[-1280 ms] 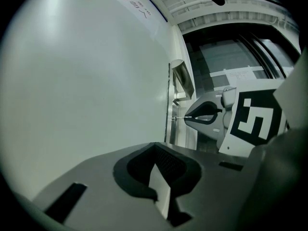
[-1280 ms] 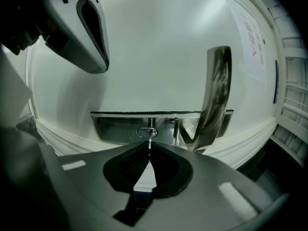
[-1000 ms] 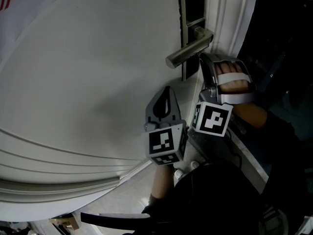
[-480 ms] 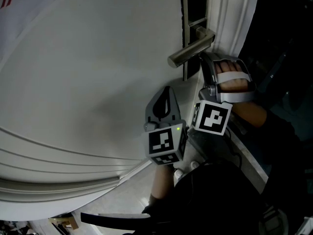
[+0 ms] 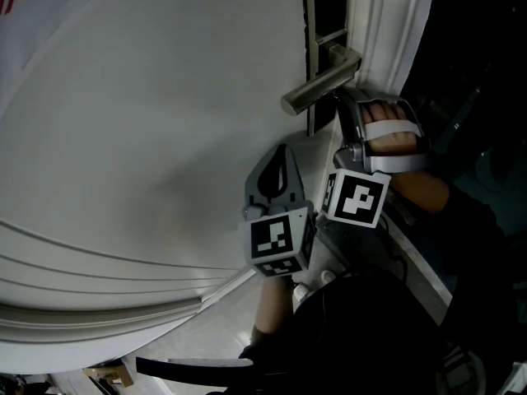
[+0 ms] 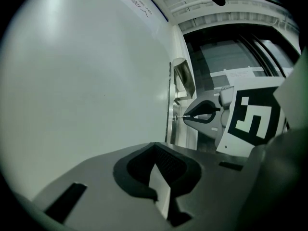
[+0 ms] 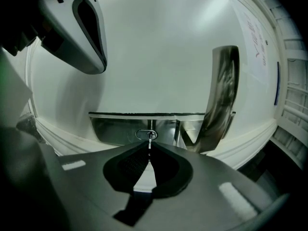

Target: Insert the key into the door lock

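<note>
Almost nothing has moved since a second ago: the right gripper (image 7: 150, 146) stays pinched on the key (image 7: 150, 139), whose tip meets the keyhole (image 7: 146, 134) just beside the door handle (image 5: 321, 81), while the left gripper (image 5: 280, 151) waits near this handle, closed on nothing, so the insertion seems only beginning.

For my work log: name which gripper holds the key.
The right gripper: it is shut on the key, whose tip is at the keyhole. The left gripper is shut on nothing, beside the door.
</note>
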Demonstrator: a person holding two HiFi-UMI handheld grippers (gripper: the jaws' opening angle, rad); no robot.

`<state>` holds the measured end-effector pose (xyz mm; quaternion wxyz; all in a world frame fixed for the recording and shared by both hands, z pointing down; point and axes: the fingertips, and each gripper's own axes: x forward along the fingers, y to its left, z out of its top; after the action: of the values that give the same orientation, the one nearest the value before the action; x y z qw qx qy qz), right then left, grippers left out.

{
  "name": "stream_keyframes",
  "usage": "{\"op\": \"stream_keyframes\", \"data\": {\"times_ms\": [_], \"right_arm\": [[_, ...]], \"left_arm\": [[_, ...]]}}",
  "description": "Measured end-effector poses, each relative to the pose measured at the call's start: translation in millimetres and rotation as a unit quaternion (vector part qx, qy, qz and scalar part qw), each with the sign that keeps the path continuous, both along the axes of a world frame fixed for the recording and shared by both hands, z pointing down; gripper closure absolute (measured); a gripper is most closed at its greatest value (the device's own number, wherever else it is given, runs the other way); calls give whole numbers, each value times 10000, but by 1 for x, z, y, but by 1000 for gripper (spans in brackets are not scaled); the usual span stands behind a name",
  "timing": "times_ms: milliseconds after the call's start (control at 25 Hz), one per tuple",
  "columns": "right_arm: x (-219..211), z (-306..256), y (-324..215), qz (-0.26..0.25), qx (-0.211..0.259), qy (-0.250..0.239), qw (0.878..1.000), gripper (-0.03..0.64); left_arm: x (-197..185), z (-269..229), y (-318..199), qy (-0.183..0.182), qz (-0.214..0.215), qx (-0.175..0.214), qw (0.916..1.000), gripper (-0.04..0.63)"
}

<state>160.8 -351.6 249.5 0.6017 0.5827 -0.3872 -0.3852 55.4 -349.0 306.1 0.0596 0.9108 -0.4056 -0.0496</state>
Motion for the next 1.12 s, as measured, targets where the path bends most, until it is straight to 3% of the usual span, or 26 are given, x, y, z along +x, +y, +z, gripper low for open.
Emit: {"op": "stream_keyframes", "data": {"times_ms": [400,600,1120], "right_arm": [[0,5,0,9,-52,-216,9998,607],[0,1,0,12,7,29,10000,607],[1,4,1,21,-113,-116,9999,607]], "left_arm": [[-2,0,0,11,-18,6,10000,595],[-2,-1,0,5,-16,23,10000,595],[2,-3,3,12,13,20,10000,595]]}}
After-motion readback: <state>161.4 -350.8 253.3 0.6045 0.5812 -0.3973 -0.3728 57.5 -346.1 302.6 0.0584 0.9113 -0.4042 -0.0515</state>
